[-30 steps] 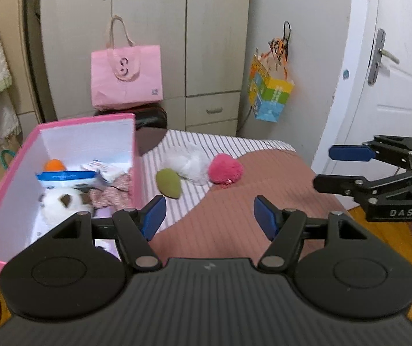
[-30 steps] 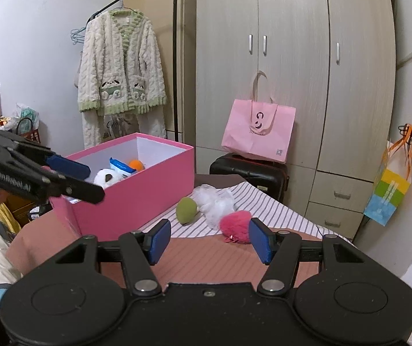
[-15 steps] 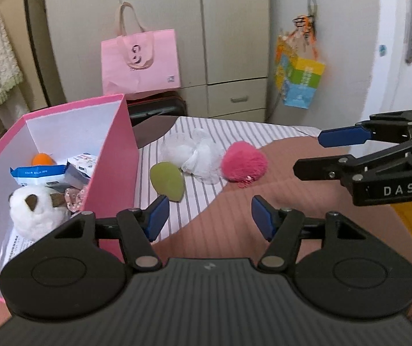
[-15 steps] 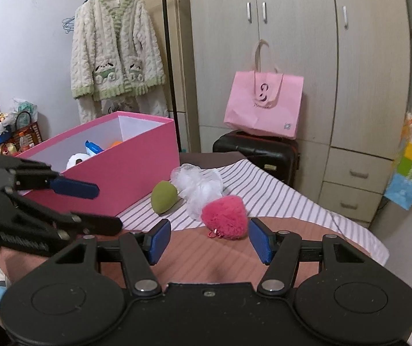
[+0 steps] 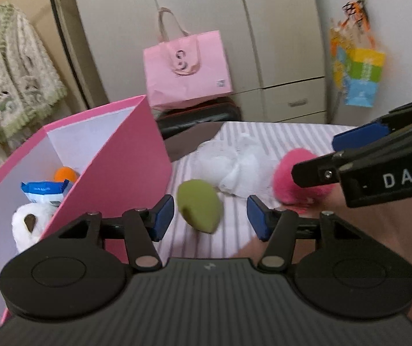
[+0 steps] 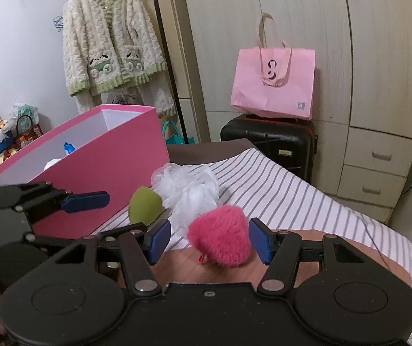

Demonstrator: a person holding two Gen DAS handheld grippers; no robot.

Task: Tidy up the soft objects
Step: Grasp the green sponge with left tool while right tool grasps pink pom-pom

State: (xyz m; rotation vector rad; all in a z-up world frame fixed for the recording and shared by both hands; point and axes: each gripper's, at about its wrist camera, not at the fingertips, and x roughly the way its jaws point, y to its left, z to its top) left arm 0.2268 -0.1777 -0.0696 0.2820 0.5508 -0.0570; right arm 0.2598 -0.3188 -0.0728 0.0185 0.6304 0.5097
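Observation:
A green sponge egg [image 5: 199, 205] lies on the striped bed cover, framed by my left gripper [image 5: 210, 219]. Its jaws are closing and the blue pads stand clear of the egg. A fluffy pink heart [image 6: 220, 238] sits between the pads of my right gripper [image 6: 209, 239], which is open and not pressing on it. A white mesh pouf [image 6: 187, 189] lies between the egg [image 6: 144, 206] and the heart [image 5: 294, 173]. The pink box [image 5: 125, 178] to the left holds a white plush [image 5: 31, 222], a blue packet [image 5: 46, 190] and an orange ball [image 5: 65, 173].
A pink paper bag [image 6: 273, 83] rests on a black suitcase [image 6: 269, 141] before the wardrobe. A knitted cardigan [image 6: 111, 43] hangs on a rack at the left. A colourful bag [image 5: 358, 77] hangs on the right. The bed edge [image 6: 407, 259] drops off at the right.
Both grippers moved forward and down toward the objects. The left jaws narrowed around the green egg. The pink heart now sits between the right pads.

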